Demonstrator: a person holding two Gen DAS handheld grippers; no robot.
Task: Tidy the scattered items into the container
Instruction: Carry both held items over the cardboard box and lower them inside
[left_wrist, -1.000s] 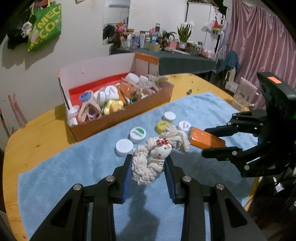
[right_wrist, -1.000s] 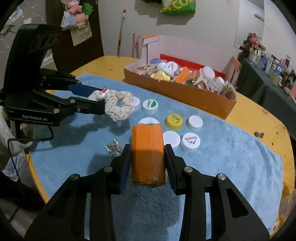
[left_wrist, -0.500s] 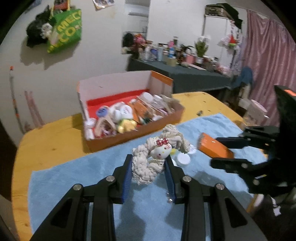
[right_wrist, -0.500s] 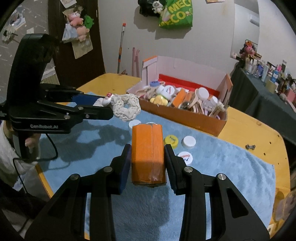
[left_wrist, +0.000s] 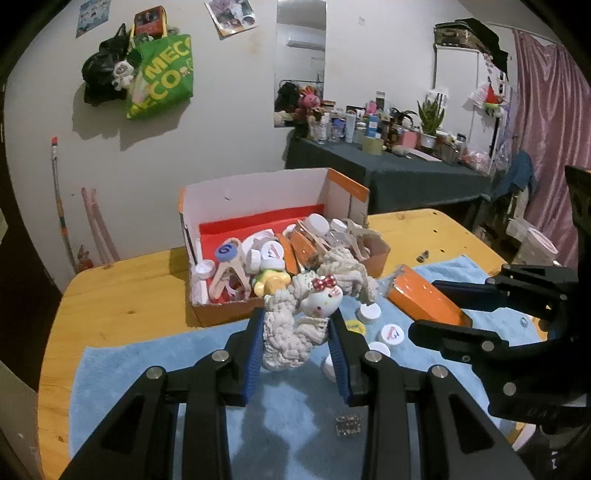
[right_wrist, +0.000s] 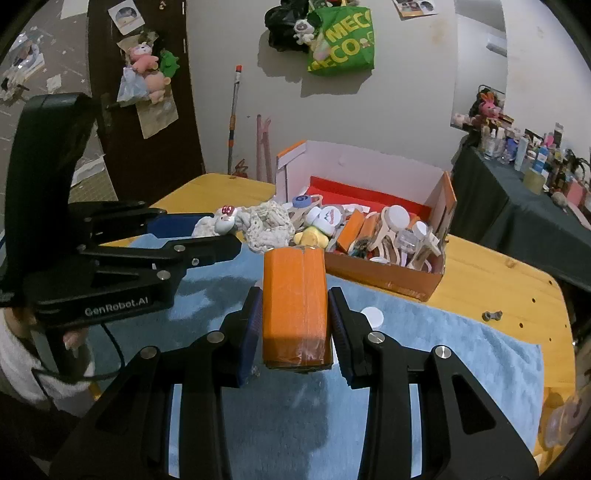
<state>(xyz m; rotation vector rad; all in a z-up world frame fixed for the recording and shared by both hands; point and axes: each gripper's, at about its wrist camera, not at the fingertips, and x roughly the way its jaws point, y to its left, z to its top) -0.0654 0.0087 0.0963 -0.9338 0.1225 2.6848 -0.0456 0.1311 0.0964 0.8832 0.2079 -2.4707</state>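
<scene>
The left gripper (left_wrist: 297, 345) is clamping a cream crocheted scrunchie (left_wrist: 295, 332) bearing a cat charm; the right gripper (right_wrist: 295, 325) is gripping an orange taped block (right_wrist: 294, 310). Both are hanging above the blue towel (left_wrist: 147, 369), near the crowded cardboard box (right_wrist: 388, 275). Bottle caps (left_wrist: 390, 333) are lying scattered below.

One cardboard box (left_wrist: 221, 314), one orange block (right_wrist: 294, 306), one knitted scrunchie (left_wrist: 291, 336), two tongs, one blue towel (left_wrist: 147, 369)

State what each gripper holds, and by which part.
Left gripper: cream crocheted scrunchie with cat-face charm, pinched across its lower loop. Right gripper: orange rectangular block, clamped by its long sides.
</scene>
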